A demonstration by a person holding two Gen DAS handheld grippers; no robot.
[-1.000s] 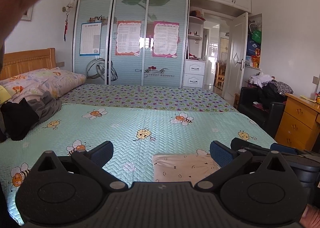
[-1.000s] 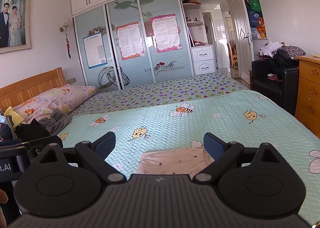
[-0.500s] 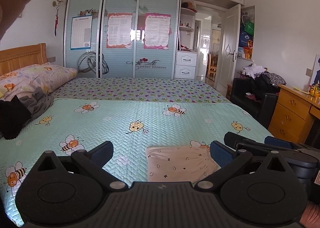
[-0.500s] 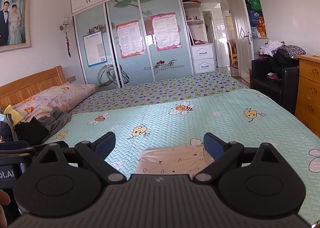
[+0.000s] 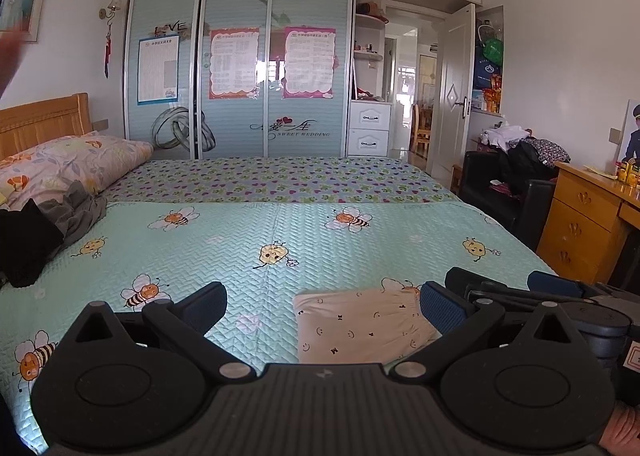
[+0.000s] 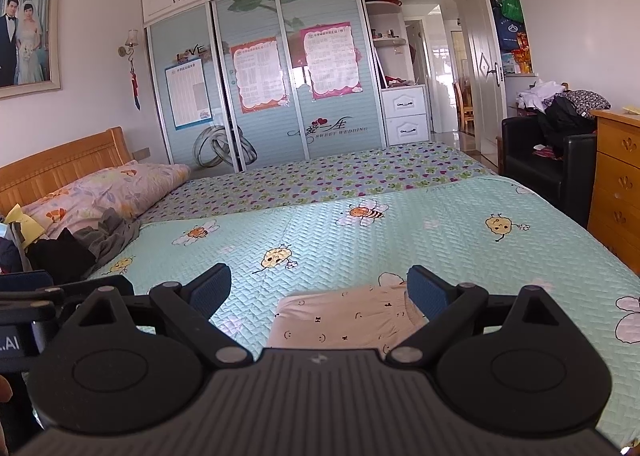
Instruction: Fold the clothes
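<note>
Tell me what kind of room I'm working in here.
A home bedroom, by all signs: a wide bed under a bee-print quilt with a pillow against its wooden headboard, a sliding-door wardrobe behind it, and a folded cream garment on the quilt.

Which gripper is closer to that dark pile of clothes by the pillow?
Left. The left gripper sits on the side of the dark clothes pile; the right gripper is farther right.

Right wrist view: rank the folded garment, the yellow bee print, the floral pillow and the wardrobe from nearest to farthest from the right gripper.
1. Folded garment, just ahead of the right gripper.
2. Yellow bee print, mid-bed.
3. Floral pillow, far left.
4. Wardrobe, back wall.
</note>
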